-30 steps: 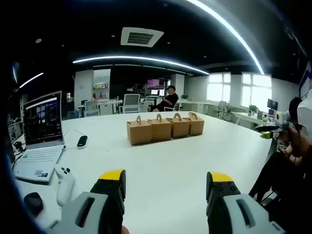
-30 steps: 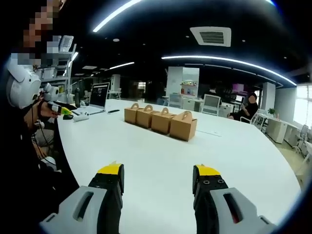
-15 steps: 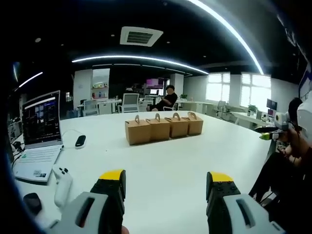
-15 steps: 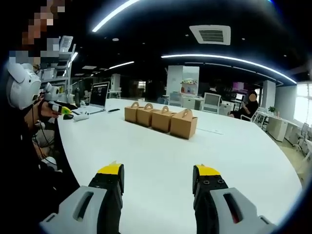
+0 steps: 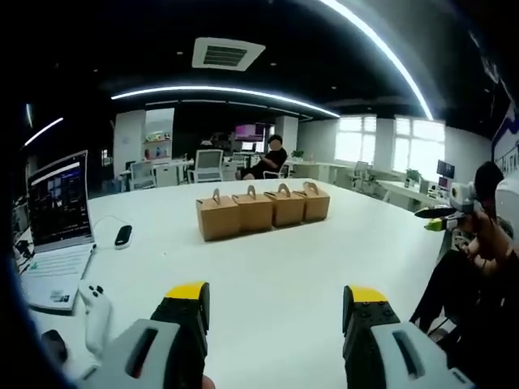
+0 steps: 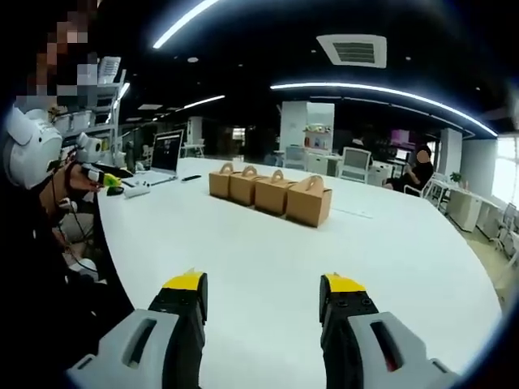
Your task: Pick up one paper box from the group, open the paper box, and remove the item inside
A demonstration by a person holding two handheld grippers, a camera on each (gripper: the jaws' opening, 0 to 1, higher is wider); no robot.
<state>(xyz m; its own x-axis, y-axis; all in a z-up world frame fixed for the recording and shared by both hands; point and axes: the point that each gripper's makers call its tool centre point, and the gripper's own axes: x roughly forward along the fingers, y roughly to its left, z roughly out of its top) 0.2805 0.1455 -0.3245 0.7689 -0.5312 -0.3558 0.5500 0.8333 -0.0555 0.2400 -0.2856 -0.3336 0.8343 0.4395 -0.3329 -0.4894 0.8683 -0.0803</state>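
Several brown paper boxes (image 5: 261, 210) with arched handles stand in a row on the white table (image 5: 276, 267), well ahead of my left gripper (image 5: 276, 301). That gripper is open, its yellow-tipped jaws wide apart over bare tabletop with nothing between them. In the right gripper view the same row of boxes (image 6: 272, 193) runs across the middle of the table (image 6: 268, 275). My right gripper (image 6: 263, 290) hangs open above the near edge, far short of the boxes. The other gripper (image 5: 442, 217) shows at the right of the left view, and as a yellow-tipped tool (image 6: 101, 180) at the left of the right view.
An open laptop (image 5: 55, 219), a dark mouse (image 5: 123, 235) and a white game controller (image 5: 96, 308) lie at the table's left. The person holding the grippers (image 6: 36, 211) sits at the edge. Another person (image 5: 272, 158) sits at far desks with chairs.
Both views have shifted slightly: the left view has drifted so the boxes and laptop sit a little further left and higher. The boxes themselves have not moved, and both grippers stay open.
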